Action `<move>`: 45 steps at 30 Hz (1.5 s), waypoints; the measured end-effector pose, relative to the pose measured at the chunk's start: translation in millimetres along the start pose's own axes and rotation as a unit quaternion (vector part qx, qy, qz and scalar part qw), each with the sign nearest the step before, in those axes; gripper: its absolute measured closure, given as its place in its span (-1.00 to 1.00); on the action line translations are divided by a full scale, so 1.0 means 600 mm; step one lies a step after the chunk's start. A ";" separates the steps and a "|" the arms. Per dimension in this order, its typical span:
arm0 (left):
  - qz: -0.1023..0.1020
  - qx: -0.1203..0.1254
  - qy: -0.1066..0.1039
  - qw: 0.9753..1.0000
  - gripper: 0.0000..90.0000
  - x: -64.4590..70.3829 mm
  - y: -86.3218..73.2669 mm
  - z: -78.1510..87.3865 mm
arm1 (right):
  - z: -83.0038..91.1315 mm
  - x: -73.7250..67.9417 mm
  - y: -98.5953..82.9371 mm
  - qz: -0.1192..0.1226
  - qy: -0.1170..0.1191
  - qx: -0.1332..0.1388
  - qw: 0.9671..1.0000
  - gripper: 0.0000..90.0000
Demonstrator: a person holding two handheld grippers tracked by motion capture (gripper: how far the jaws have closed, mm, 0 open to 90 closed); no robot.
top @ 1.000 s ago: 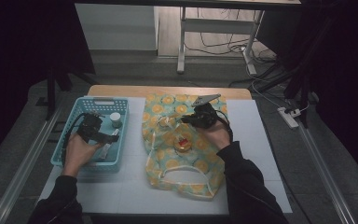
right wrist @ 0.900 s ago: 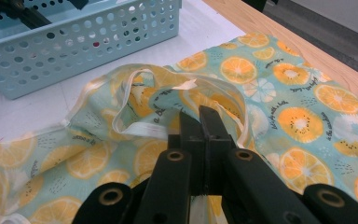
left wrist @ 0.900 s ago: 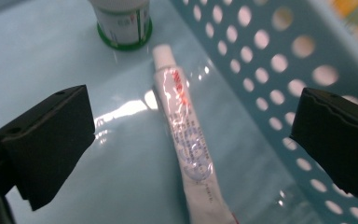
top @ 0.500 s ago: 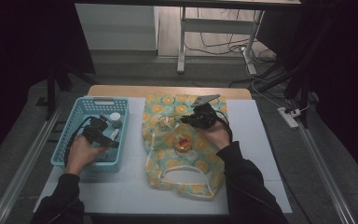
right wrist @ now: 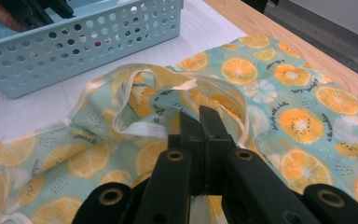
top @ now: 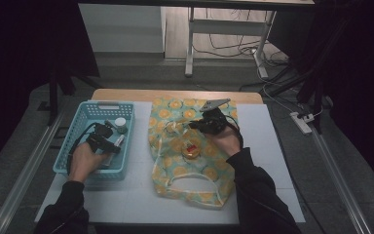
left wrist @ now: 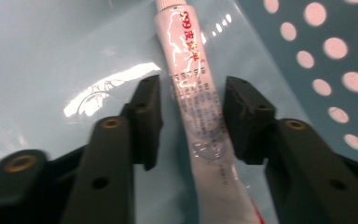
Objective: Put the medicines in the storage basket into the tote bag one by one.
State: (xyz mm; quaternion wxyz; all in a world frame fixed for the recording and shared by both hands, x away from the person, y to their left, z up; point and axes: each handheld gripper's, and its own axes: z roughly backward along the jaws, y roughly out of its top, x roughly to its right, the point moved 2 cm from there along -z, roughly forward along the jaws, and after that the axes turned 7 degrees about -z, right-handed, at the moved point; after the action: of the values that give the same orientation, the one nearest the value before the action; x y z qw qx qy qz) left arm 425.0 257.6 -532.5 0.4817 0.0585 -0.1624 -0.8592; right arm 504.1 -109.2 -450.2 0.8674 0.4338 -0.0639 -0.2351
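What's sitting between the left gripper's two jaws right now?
A white tube lies lengthwise between the open jaws of the left gripper on the basket floor, seen in the left gripper view.

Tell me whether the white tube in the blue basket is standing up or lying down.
Lying down. The white printed tube rests flat along the floor of the light blue perforated plastic basket, between the left gripper's open fingers.

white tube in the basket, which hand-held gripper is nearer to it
Left. The left hand-held gripper straddles the white tube, jaws open either side. The right hand-held gripper is over at the fabric bag.
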 end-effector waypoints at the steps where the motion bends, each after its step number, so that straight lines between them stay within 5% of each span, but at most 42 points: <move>1: 0.001 0.000 0.000 1.000 0.48 0.000 0.000 0.000 | 0.000 0.000 0.000 0.000 0.000 0.000 1.000 1.00; 19: 0.033 0.001 -0.011 0.999 0.62 -0.003 0.002 0.002 | 0.000 0.000 0.000 0.000 -0.001 0.000 1.000 1.00; 33: 0.041 0.055 -0.003 0.998 0.62 -0.010 0.004 0.034 | 0.002 0.002 0.000 0.000 -0.002 0.002 1.000 1.00; 45: 0.062 0.095 -0.025 0.993 0.62 -0.010 0.005 0.071 | 0.003 0.002 0.001 0.000 -0.001 0.005 1.000 1.00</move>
State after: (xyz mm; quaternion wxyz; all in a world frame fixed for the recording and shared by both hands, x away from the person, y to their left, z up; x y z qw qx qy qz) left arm 419.7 270.8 -492.0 0.5220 0.0720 -0.2590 -0.8095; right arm 504.8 -110.8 -448.8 0.8653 0.4375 -0.0660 -0.2356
